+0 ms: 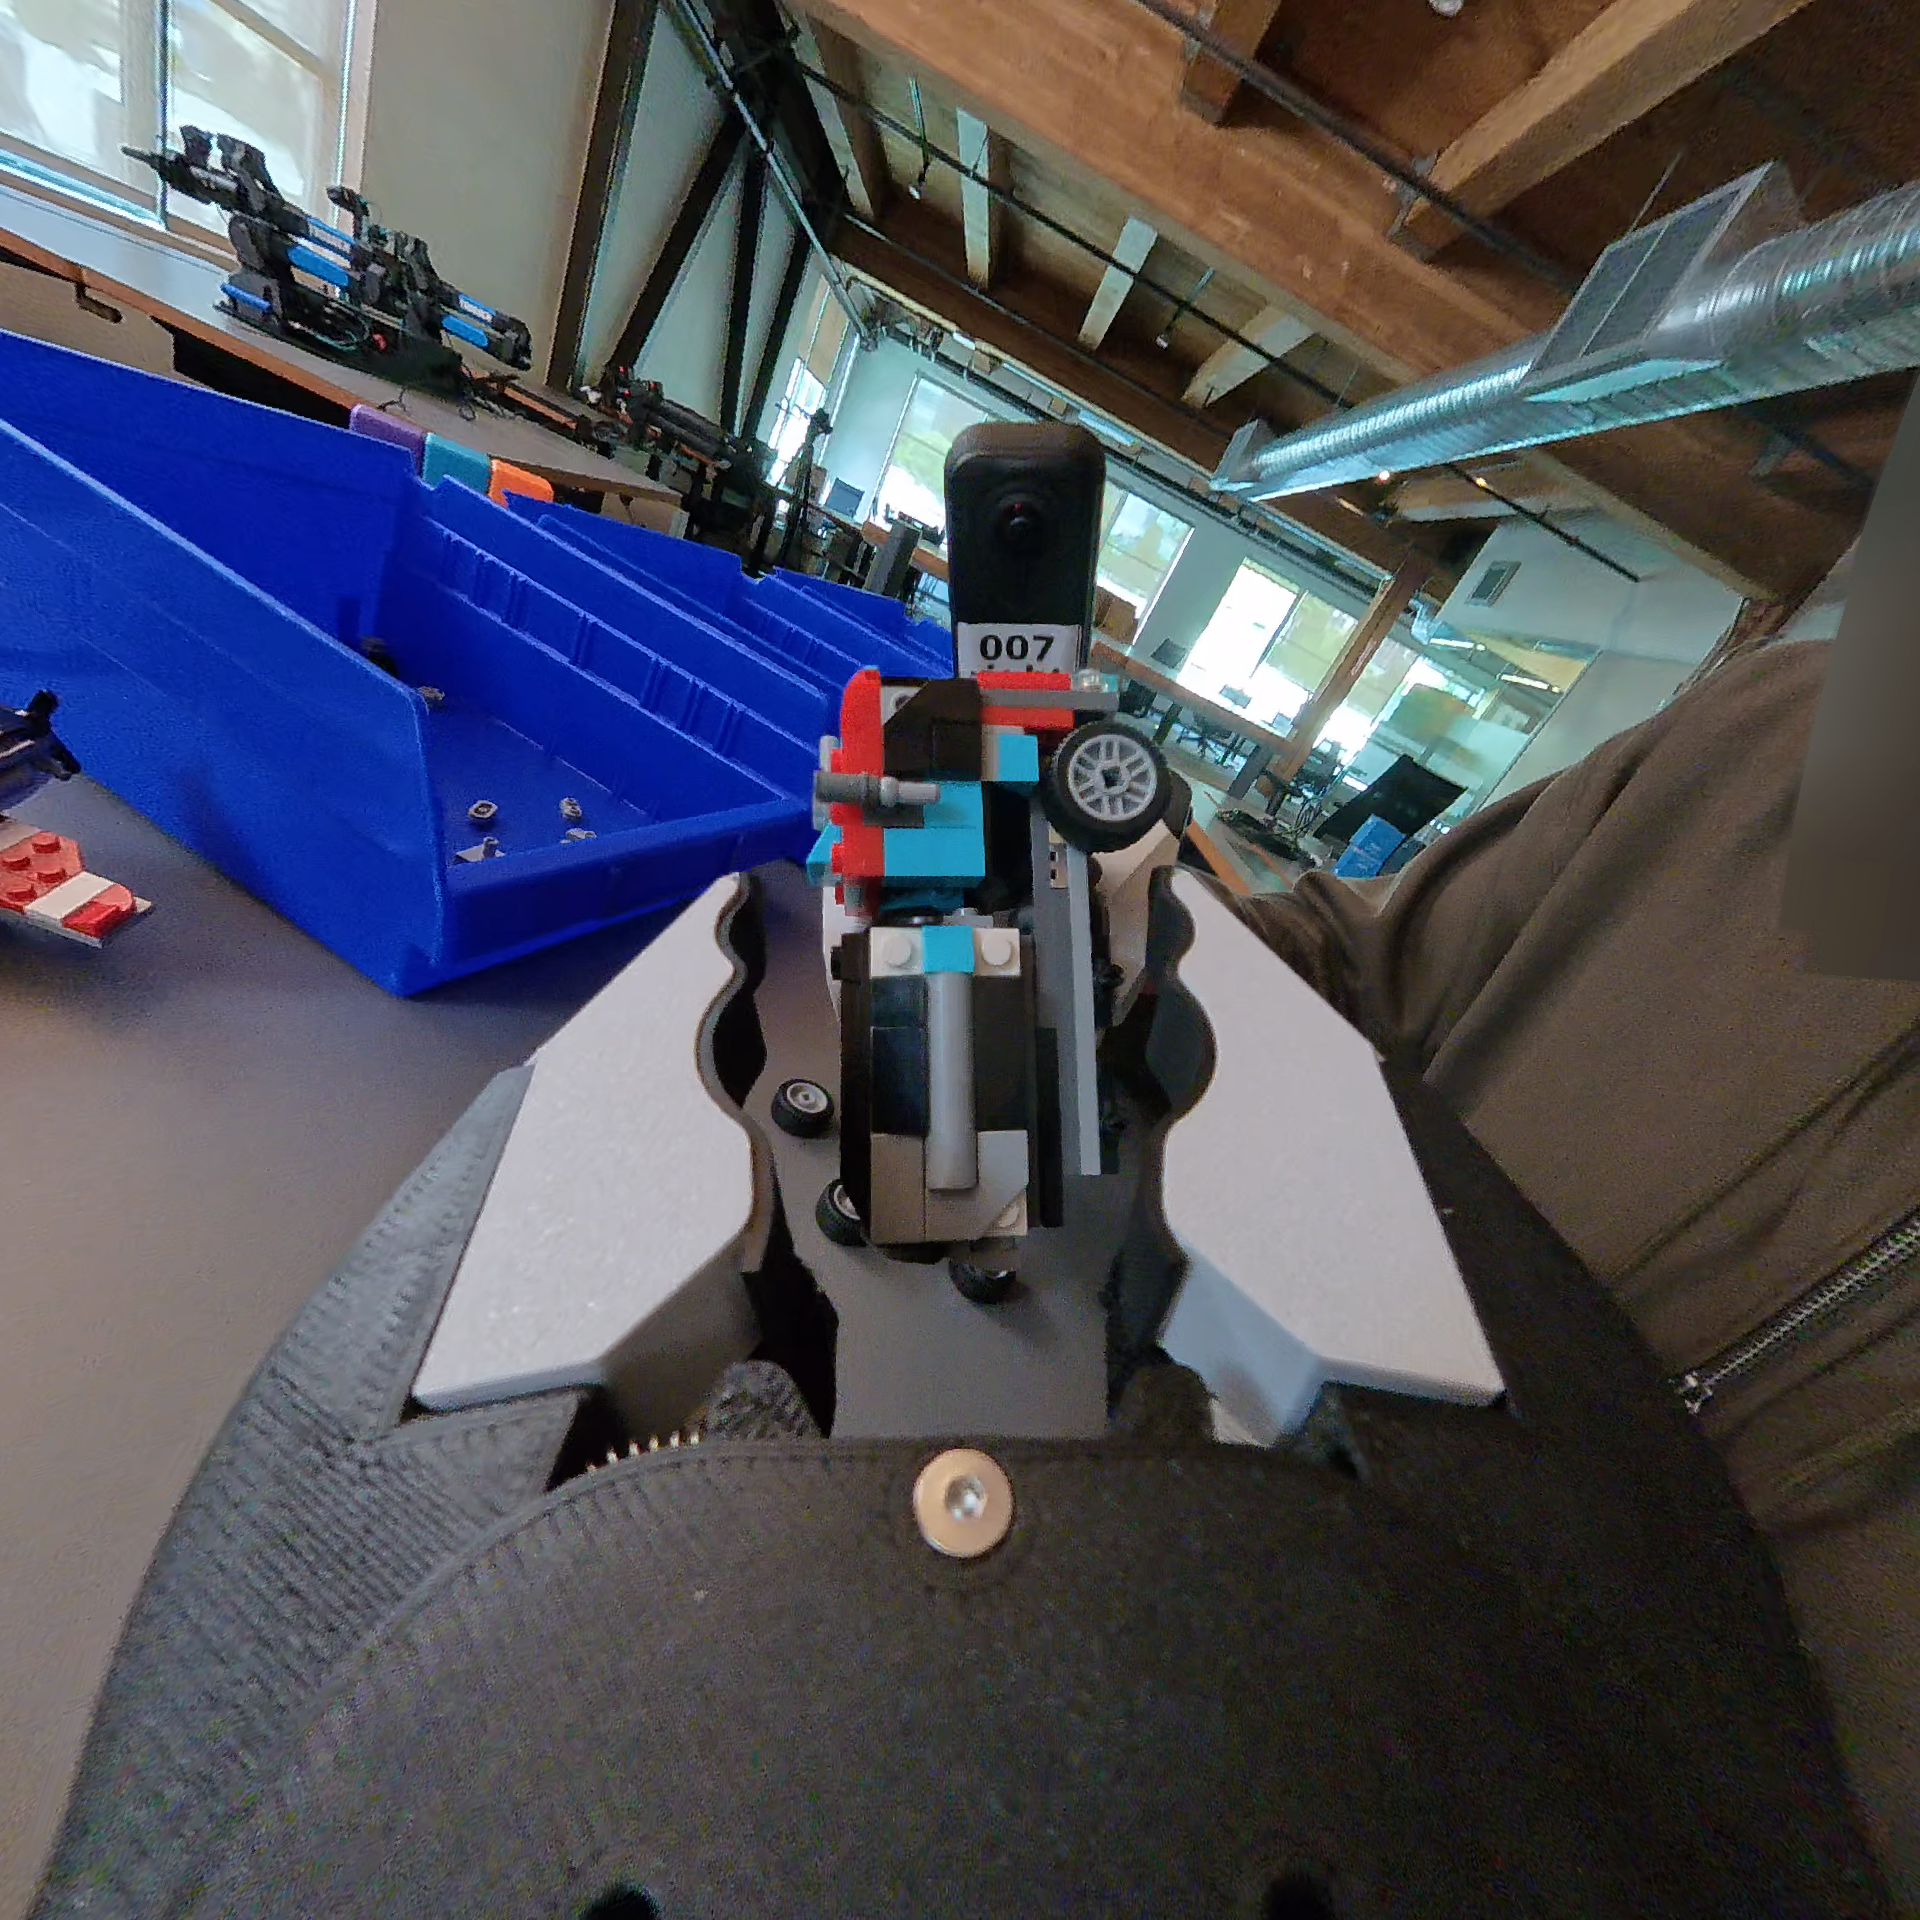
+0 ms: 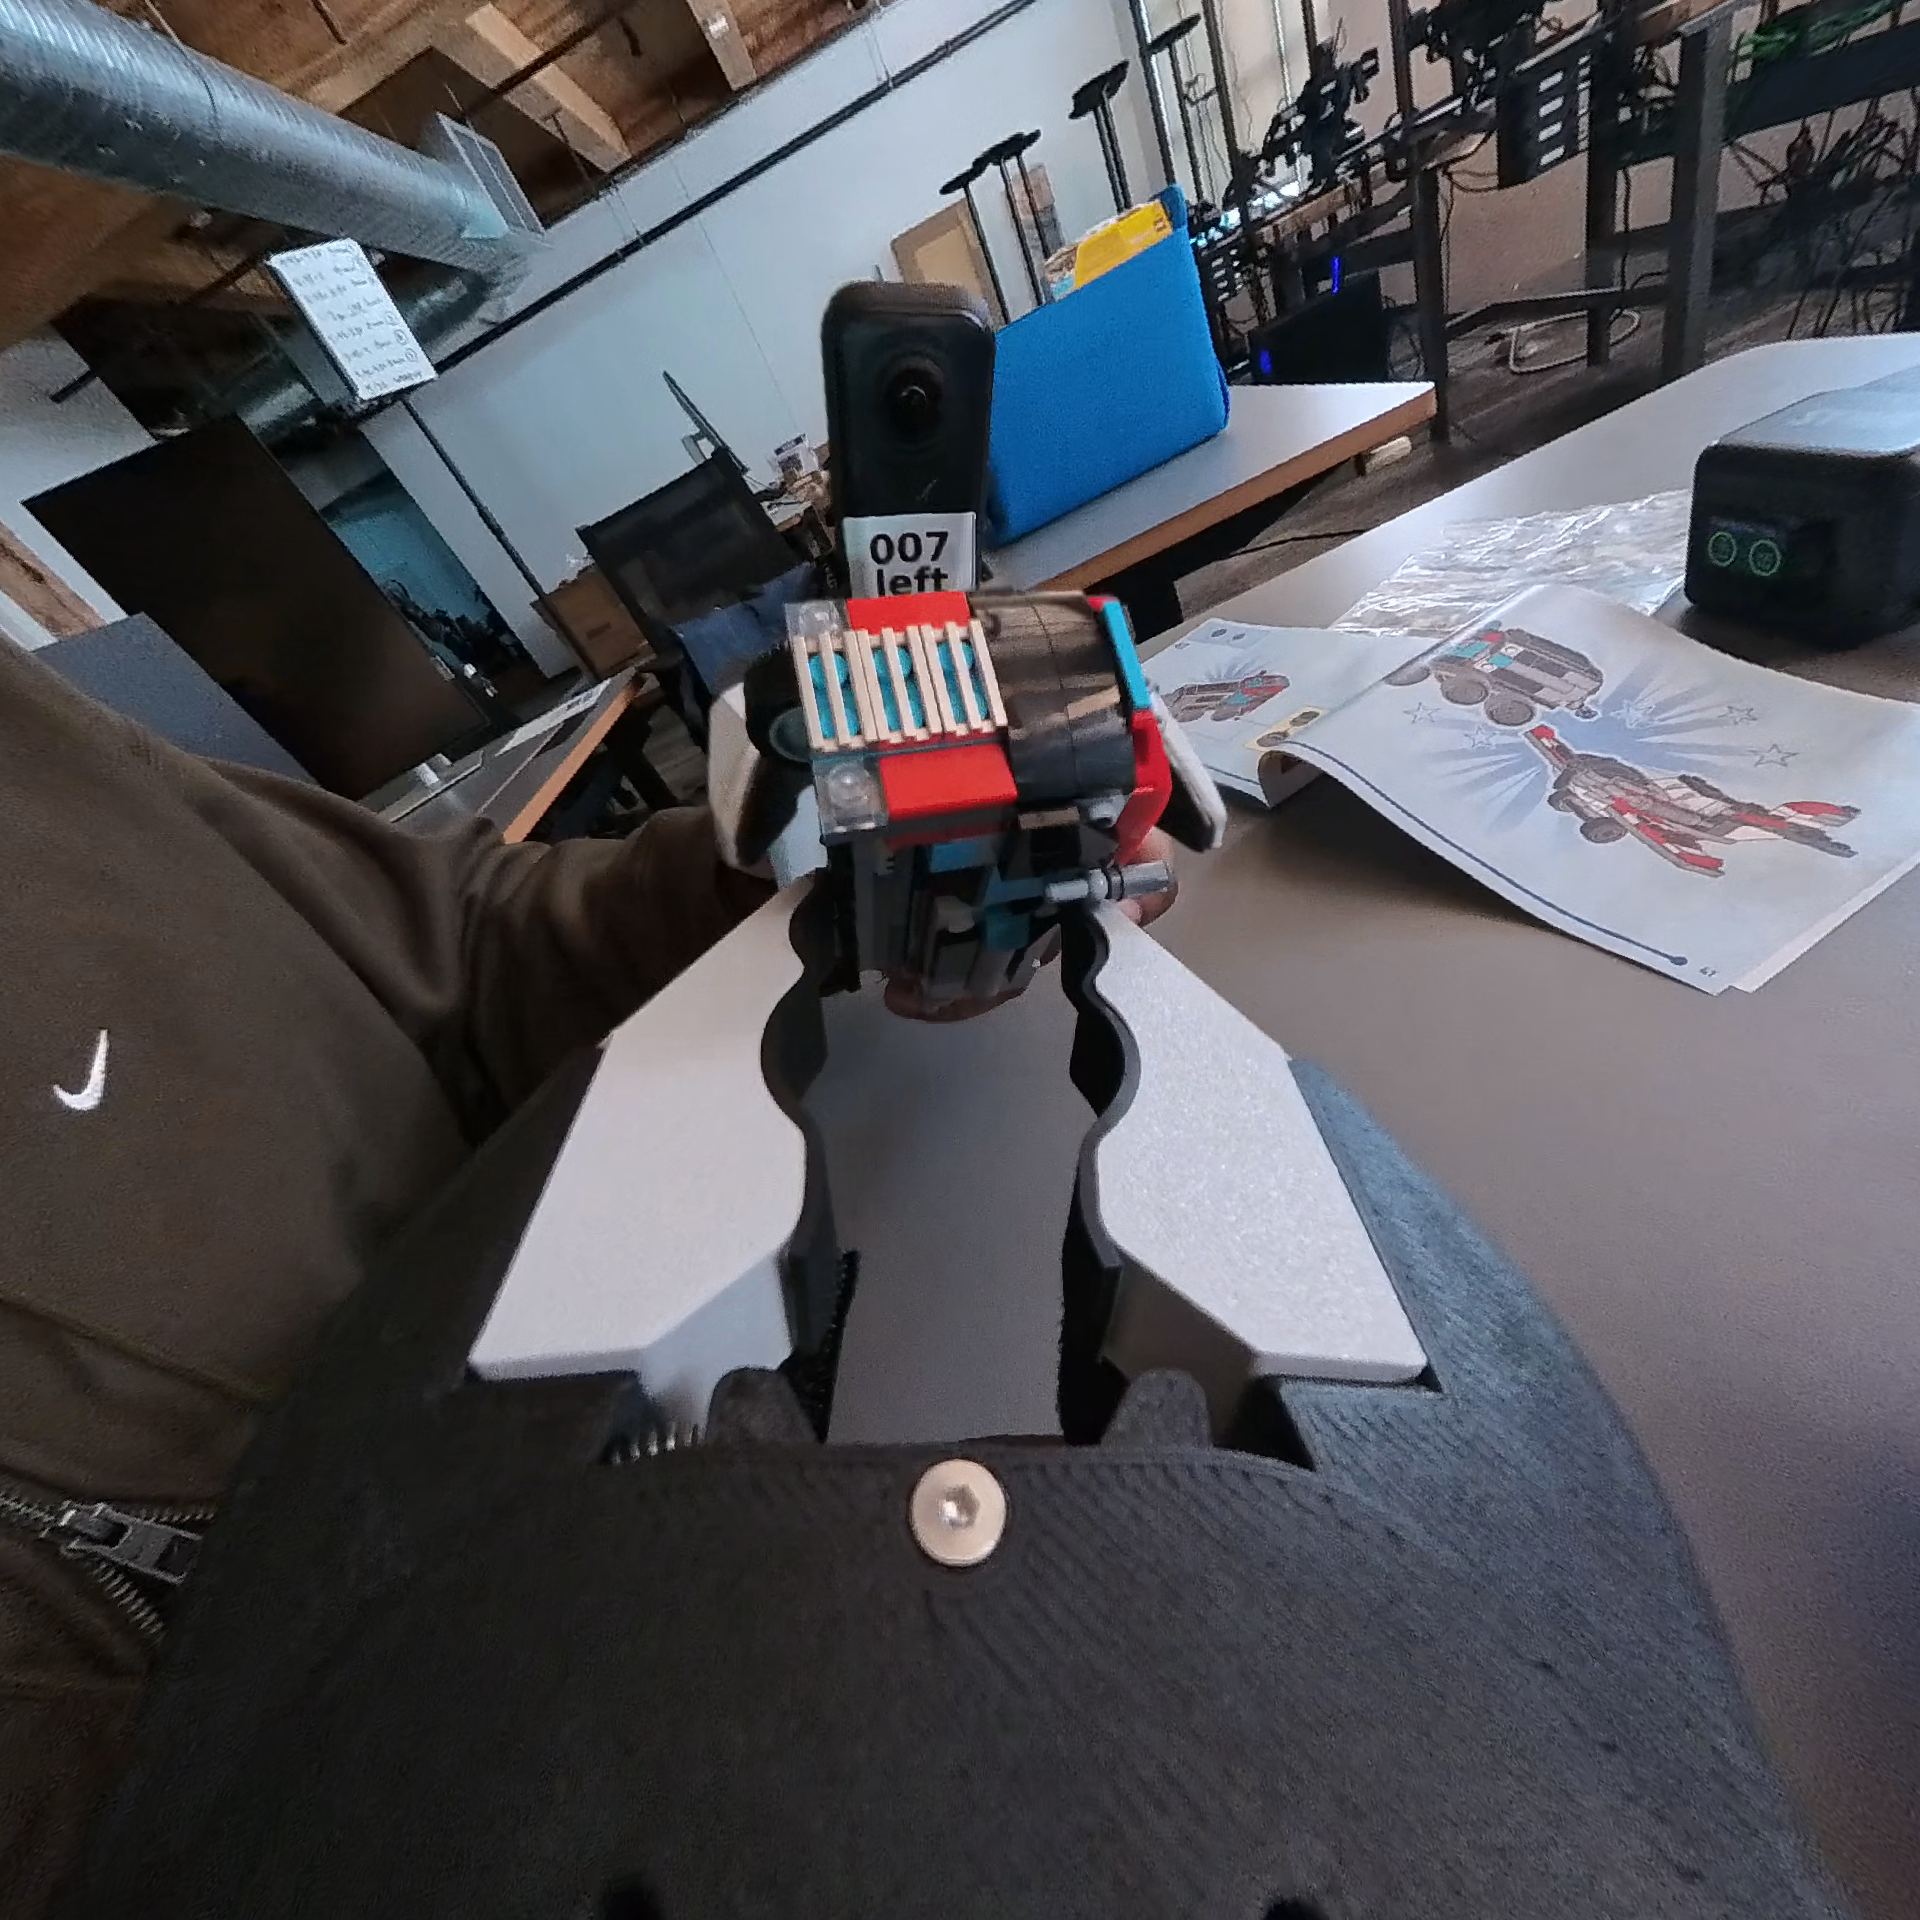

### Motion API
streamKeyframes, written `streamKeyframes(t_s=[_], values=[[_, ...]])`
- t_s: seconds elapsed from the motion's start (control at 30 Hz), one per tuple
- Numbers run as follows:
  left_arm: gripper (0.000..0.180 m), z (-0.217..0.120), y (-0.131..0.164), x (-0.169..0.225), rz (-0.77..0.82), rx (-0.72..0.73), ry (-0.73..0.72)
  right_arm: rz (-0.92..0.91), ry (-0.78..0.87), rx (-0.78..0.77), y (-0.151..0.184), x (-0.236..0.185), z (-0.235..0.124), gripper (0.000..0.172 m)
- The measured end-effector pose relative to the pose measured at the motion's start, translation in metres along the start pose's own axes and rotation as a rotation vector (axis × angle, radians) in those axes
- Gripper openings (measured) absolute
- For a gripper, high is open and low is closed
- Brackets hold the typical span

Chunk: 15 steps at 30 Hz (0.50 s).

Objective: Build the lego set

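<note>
Up close, both grippers met around one toy truck built of black, grey, red and turquoise bricks, held in the air above a grey table. The left gripper stood with its jaws wide apart; a gap showed between its left finger and the truck's body, while the side toward its right finger was crowded with dark parts and hard to read. The right gripper had its two fingertips against the truck's underside end, and it appeared clamped there, though the contact points were partly hidden by the model itself. Small black wheels showed below the truck in the left wrist view; whether they were attached could not be told. A larger grey-hubbed wheel sat near the top. Beyond lay blue bins holding a few small grey parts, another brick model cut off at the edge, and an open instruction booklet beside a black box. A person's olive sleeve filled one side.
</note>
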<state>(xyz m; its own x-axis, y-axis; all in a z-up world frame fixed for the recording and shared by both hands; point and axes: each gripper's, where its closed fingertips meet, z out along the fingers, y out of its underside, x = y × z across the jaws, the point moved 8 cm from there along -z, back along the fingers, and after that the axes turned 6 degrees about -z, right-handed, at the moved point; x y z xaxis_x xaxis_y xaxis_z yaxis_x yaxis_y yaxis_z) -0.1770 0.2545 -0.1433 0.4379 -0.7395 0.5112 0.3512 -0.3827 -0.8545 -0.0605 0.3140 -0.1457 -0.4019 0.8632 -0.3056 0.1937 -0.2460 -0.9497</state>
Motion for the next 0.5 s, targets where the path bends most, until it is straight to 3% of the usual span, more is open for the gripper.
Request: streamKeyframes(t_s=[0.23, 0.5], values=[[0.06, 0.002, 0.006, -0.001, -0.005, -0.053, 0.0, -0.019, 0.006, -0.094, 0.002, -0.001, 0.0, 0.044], [0.051, 0.003, 0.011, -0.011, -0.181, 0.021, 0.033, 0.01, 0.037, -0.1, 0.001, 0.002, -0.004, 0.045]])
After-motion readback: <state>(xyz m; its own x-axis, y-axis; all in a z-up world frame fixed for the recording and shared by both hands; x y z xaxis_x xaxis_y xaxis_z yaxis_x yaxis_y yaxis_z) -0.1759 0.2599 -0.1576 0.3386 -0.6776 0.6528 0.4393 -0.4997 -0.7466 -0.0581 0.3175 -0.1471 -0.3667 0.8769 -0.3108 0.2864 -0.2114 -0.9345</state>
